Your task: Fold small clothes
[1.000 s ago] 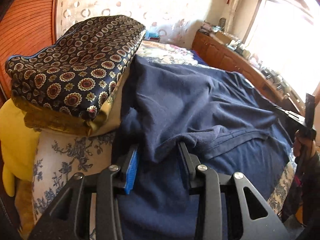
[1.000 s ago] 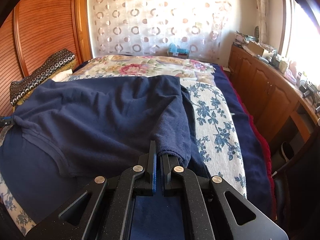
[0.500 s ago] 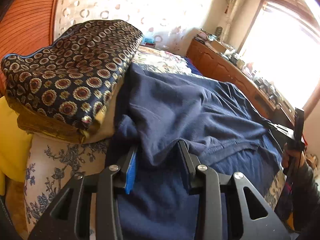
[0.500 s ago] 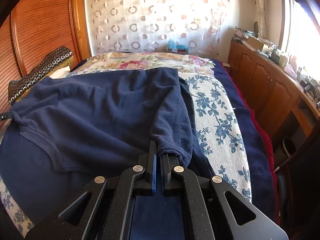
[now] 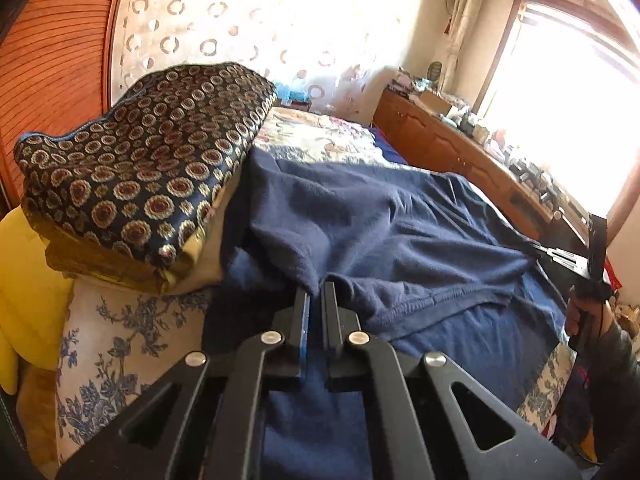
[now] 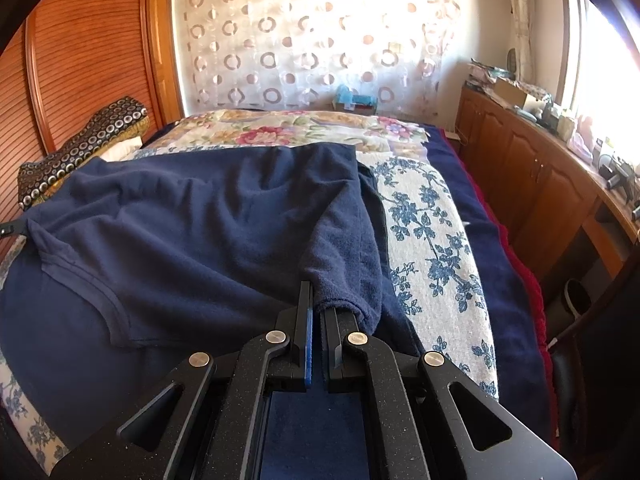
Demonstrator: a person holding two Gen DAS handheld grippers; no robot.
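A navy blue garment lies spread across the bed, its top layer doubled over with a hemmed edge showing. It also fills the right wrist view. My left gripper is shut on a bunched fold at the garment's left end. My right gripper is shut on a fold at the garment's right end. The right gripper and the hand holding it show at the right edge of the left wrist view. The tip of the left gripper shows at the left edge of the right wrist view.
A folded patterned quilt is stacked on a yellow pillow at the head of the bed. A floral bedspread covers the bed. A wooden cabinet with clutter runs along the window side.
My left gripper has closed from wide open onto a fold of the garment. The right gripper has stayed shut on its fold and the garment has shifted slightly.
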